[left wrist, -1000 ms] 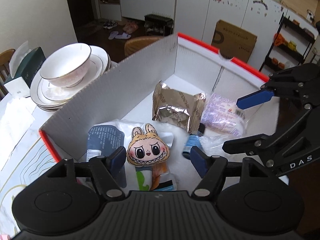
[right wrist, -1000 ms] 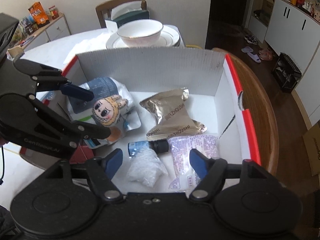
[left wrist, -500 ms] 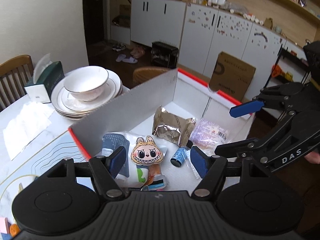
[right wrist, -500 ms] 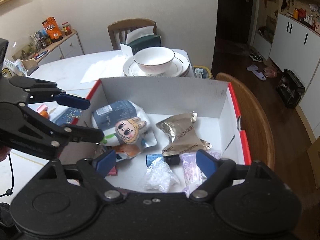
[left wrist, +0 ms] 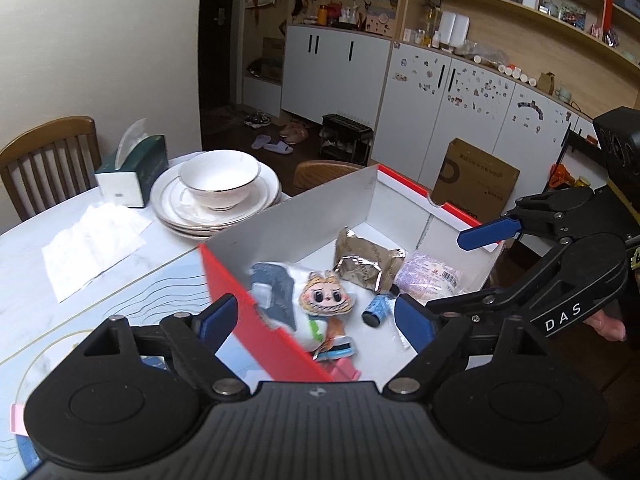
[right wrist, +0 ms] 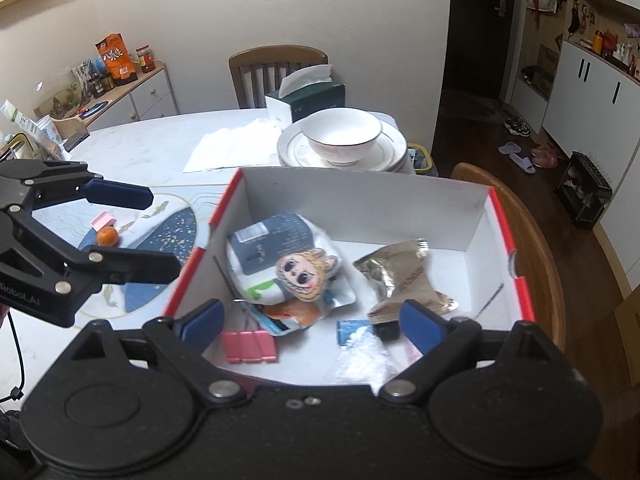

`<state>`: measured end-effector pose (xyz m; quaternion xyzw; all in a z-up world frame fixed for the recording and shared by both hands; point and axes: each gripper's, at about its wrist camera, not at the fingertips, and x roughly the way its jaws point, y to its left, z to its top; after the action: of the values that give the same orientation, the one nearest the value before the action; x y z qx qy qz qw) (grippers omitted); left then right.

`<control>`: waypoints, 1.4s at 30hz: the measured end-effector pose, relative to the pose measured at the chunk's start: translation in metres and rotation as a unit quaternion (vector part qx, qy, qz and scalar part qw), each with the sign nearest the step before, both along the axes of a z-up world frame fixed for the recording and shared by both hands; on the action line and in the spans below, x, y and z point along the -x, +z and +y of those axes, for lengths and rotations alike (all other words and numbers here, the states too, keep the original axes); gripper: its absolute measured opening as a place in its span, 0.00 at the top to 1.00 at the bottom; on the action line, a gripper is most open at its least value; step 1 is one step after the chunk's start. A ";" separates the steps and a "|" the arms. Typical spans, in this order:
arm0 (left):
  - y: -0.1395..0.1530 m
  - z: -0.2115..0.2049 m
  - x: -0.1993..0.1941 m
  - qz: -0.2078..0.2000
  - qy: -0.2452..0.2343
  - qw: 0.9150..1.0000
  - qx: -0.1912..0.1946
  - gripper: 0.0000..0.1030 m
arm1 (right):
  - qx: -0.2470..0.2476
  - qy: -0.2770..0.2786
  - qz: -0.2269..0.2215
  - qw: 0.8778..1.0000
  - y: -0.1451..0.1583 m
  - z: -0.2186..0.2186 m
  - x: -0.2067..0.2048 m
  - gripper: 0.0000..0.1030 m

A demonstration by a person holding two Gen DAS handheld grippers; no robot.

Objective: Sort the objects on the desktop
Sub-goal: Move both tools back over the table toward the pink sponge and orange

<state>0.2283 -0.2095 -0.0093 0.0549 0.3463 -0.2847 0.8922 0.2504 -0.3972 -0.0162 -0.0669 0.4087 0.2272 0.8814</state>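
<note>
**Both grippers spread above the filled box**

Now the red-edged white cardboard box (right wrist: 360, 200) sits at the corner of the white marble-patterned desk (right wrist: 160, 148), and everything else is placed from it. Inside it, against the left wall as the right wrist view shows it, lies a white and dark-blue plastic pouch (right wrist: 276, 248) with a flat cartoon-face doll with rabbit ears (right wrist: 306, 274) on top. Just right of the doll is a crinkled gold foil packet (right wrist: 404, 276). At the near edge of the box floor lie pink rectangular blocks (right wrist: 250, 346), a small blue tube with a black cap (left wrist: 376, 310) and a pale purple printed packet (left wrist: 428, 280) beside it.

The left gripper (left wrist: 316, 322) hangs over the near left wall of the box; its blue fingers (left wrist: 218, 320) are spreading apart, with only that wall's red edge showing in the gap and nothing pinched. The right gripper (right wrist: 312, 322) hangs over the near side of the box, its blue fingers (right wrist: 422, 326) also spreading wider, with nothing gripped.

Behind the box stands a white gold-rimmed bowl (right wrist: 340, 134) on a stack of white plates (right wrist: 384, 152), with a dark green tissue box (right wrist: 308, 100) beyond. Left of the box, on a blue patterned mat (right wrist: 176, 236), rest a small orange fruit (right wrist: 107, 236) and a pink eraser-like block (right wrist: 103, 220).
</note>
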 end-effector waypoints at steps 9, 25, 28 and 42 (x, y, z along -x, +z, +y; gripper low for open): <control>0.002 0.064 0.008 -0.010 0.019 1.000 0.008 0.01 | -0.003 -0.001 0.002 1.000 0.003 0.055 0.012 0.07; -0.010 0.201 0.001 -0.011 0.105 0.994 0.007 0.00 | 0.009 0.014 0.006 1.000 -0.009 0.176 0.022 0.07; -0.012 0.220 -0.001 -0.016 0.116 0.993 0.005 0.00 | 0.013 0.022 0.006 1.000 -0.012 0.197 0.021 0.07; -0.049 0.294 -0.029 0.007 0.172 0.985 -0.022 0.00 | 0.032 0.048 0.015 0.998 -0.040 0.270 0.010 0.09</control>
<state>0.2577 0.0849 -0.0586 0.0123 0.3627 -0.1201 0.9241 0.2400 -0.1270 -0.0564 -0.1109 0.4252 0.2568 0.8608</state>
